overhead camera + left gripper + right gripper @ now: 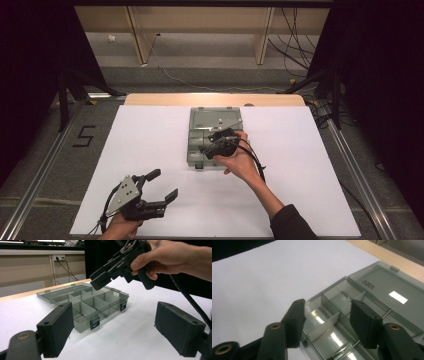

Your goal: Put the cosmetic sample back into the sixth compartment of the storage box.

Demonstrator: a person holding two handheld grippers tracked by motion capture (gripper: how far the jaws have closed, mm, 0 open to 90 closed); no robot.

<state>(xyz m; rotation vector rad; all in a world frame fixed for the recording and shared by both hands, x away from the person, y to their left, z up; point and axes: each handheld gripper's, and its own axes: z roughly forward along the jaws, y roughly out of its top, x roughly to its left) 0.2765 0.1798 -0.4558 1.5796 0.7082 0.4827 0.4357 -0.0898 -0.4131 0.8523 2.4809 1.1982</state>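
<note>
High view overhead, tool views near, sharing the organizer box (214,137).

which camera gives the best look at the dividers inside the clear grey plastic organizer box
The left gripper view: the clear grey plastic organizer box sits whole, lid open, its dividers all readable. The right gripper view shows some compartments close up, cropped. The high view shows the box from above, partly covered by the right claw.

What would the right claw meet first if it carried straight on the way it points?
Most likely the open organizer box: the right claw hangs open just above its divided compartments, pointing down into them with nothing between. Which compartment it would hit is hard to tell.
</note>
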